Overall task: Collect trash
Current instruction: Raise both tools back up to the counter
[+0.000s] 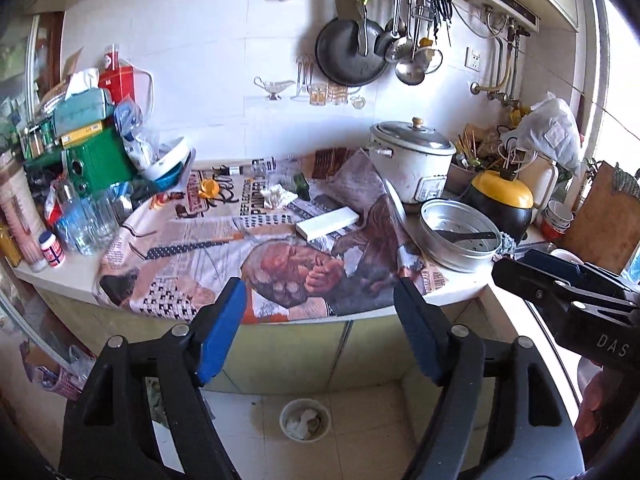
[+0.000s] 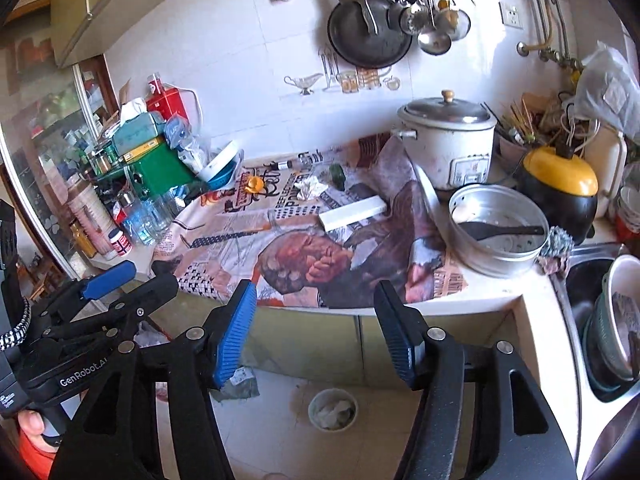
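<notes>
Both hand-held grippers, left and right, gaped empty; bin held some trash, tissue and peel remained on the worktop.

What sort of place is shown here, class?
Most likely a home kitchen: a rice cooker stands on the counter, a pan and ladles hang on the tiled wall, and a sink sits alongside.

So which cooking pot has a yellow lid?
The round black pot at the counter's right end, beside the sink. The white rice cooker has a grey metal lid, and the open steamer pan has none.
</notes>
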`<state>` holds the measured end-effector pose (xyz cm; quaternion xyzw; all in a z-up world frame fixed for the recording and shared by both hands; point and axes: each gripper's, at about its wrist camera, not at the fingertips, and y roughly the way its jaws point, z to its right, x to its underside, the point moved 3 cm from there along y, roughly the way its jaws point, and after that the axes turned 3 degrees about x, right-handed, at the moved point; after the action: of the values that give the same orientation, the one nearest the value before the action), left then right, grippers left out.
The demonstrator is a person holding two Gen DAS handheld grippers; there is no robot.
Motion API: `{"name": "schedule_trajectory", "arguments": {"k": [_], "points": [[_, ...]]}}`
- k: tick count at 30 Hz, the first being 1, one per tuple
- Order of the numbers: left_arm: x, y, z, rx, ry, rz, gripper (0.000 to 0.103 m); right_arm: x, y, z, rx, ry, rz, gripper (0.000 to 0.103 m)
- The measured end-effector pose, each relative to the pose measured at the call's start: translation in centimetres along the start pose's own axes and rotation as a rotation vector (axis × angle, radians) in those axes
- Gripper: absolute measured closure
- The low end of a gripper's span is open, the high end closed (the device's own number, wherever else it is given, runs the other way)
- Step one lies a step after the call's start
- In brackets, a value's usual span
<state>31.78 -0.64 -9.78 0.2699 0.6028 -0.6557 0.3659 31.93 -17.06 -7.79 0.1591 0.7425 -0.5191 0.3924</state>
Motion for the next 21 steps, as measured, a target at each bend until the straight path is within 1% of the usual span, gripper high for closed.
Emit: {"name": "schedule_trajectory", "arguments": {"k": [1, 2, 5, 7, 10, 13, 17, 21], "points": [[-0.5, -0.2, -0.1, -0.005, 0.0, 0.01, 0.019, -0.3, -0.1, 0.0, 0.001, -0.002, 0.013, 0.038], [-0.9, -0.3, -0.2, -0.007, -0.005, 0.018, 0.017, -0.7, -0.2, 0.0, 0.001, -0.001, 0.025, 0.036], [-2.1, 0.2, -1.1, -0.01, -0.021, 0.032, 0.014, -1.6, 0.4, 0.4, -0.002, -0.004, 0.035, 0.036], [-3.0, 1.3, -2.0, -0.009, -0.03, 0.034, 0.013, -2.4, 1.3, 0.7, 0.003, -0.004, 0.034, 0.036], [-4.4, 3.7, -3.8, -0.002, -0.044, 0.033, 0.013, -3.6, 3.0, 0.8, 0.012, 0.001, 0.03, 0.036], [-6.2, 6.6, -5.8, 0.017, -0.043, 0.03, 0.013, -5.0, 5.3, 0.8, 0.04, 0.014, 0.036, 0.036], [-9.1, 10.8, -8.4, 0.039, -0.009, 0.007, 0.013, -7.2, 8.5, 1.0, 0.072, 0.066, 0.028, 0.036], [-11.9, 14.9, -11.5, 0.053, 0.033, -0.027, 0.013, -9.7, 12.4, 0.7, 0.093, 0.129, 0.001, 0.036]]}}
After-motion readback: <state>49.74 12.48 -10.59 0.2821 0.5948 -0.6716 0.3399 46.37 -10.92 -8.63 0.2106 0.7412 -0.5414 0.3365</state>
